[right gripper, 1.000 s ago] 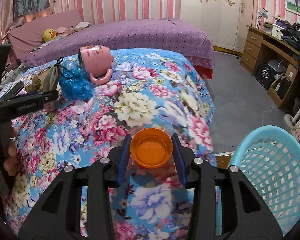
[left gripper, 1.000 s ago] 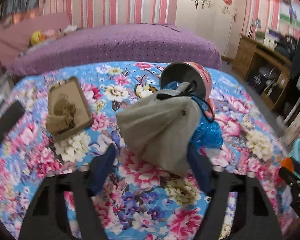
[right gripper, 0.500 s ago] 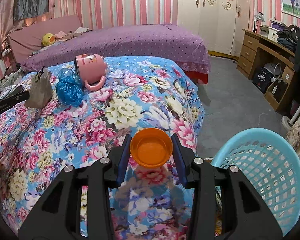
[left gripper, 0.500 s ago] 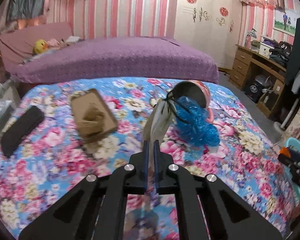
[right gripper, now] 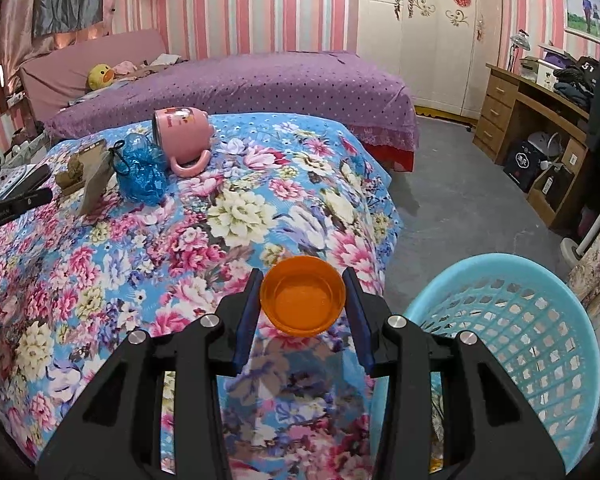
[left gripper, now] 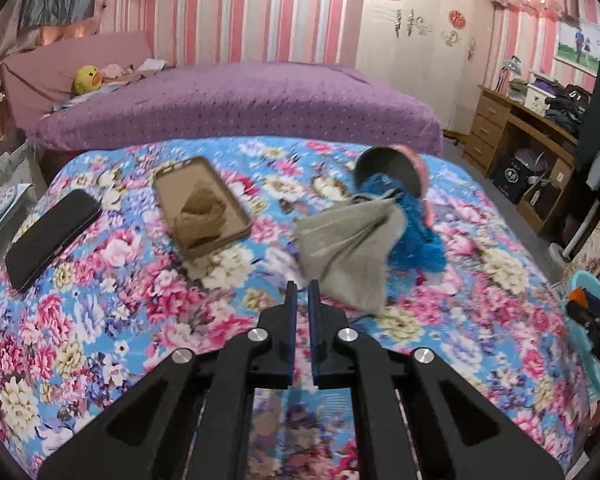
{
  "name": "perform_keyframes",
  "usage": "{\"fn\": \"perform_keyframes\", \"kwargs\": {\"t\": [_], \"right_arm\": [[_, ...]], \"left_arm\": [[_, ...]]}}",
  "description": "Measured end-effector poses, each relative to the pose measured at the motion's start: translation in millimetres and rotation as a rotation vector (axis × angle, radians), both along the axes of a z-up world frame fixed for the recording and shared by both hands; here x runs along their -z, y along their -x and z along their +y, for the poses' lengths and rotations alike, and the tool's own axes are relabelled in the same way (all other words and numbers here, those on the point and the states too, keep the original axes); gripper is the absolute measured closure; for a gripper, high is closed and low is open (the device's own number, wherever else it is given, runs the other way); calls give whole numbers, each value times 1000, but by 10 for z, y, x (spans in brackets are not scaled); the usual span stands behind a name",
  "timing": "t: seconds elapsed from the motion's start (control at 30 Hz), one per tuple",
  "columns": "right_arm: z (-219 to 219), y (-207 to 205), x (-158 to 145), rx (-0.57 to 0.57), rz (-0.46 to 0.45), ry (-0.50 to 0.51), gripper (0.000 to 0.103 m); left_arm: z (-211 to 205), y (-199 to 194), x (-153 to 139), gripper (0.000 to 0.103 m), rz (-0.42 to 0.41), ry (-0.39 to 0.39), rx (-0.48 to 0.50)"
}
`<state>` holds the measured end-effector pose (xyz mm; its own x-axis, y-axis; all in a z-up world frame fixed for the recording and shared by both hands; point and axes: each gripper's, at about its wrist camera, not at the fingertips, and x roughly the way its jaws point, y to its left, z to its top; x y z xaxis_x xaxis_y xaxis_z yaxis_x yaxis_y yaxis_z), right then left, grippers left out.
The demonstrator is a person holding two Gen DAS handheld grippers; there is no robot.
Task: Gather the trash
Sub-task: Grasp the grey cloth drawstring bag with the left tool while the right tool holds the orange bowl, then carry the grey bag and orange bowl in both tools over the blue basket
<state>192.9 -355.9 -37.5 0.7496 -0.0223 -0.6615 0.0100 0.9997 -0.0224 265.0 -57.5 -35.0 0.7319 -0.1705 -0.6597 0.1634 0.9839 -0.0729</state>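
On the floral cloth [left gripper: 140, 312] lie one grey bag [left gripper: 348, 248], one blue wrapper [left gripper: 416, 240], one pink mug [right gripper: 184, 132] on its side, one brown case [left gripper: 202, 204] holding crumpled paper [left gripper: 200, 216], and one black phone [left gripper: 52, 232]. One blue basket [right gripper: 512, 344] stands off the cloth's edge. The left gripper [left gripper: 302, 292] points level at the bag's near corner, jaws pressed almost together — whether they pinch it I cannot tell. The right gripper [right gripper: 302, 300] hovers beside the basket, clamped on one orange cap [right gripper: 302, 300].
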Motion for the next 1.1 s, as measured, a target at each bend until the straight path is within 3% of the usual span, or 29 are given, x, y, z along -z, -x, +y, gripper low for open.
{"fn": "perform_keyframes", "kwargs": {"t": [0.17, 0.2, 0.23, 0.3, 0.5, 0.7, 0.77, 0.83, 0.93, 1.1], "right_arm": [[-1, -45, 9, 1, 3, 0, 62], [9, -56, 18, -1, 6, 4, 62], [17, -66, 27, -3, 8, 7, 62], [35, -80, 42, -9, 14, 14, 62], [30, -92, 48, -6, 15, 19, 62], [2, -112, 28, 1, 10, 20, 62], [-9, -119, 37, 3, 12, 24, 62], [-26, -129, 41, 6, 13, 24, 62], [-41, -132, 45, 8, 14, 18, 62], [-90, -82, -5, 14, -1, 17, 62]], "left_arm": [[2, -86, 88, 94, 40, 1, 1], [0, -89, 88, 83, 40, 5, 2], [-18, -93, 82, 52, 36, 2, -1], [-70, -54, 32, 23, -15, -29, -23], [-284, -199, -13, 18, -28, -75, 34], [-390, -489, 126, 18, 5, -123, 63], [-365, -576, 188, 23, 35, -86, 90], [-325, -616, 217, 57, 63, -26, 124], [-305, -571, 203, 73, 53, -8, 138], [-273, -380, 70, 82, -2, -37, 122]]}}
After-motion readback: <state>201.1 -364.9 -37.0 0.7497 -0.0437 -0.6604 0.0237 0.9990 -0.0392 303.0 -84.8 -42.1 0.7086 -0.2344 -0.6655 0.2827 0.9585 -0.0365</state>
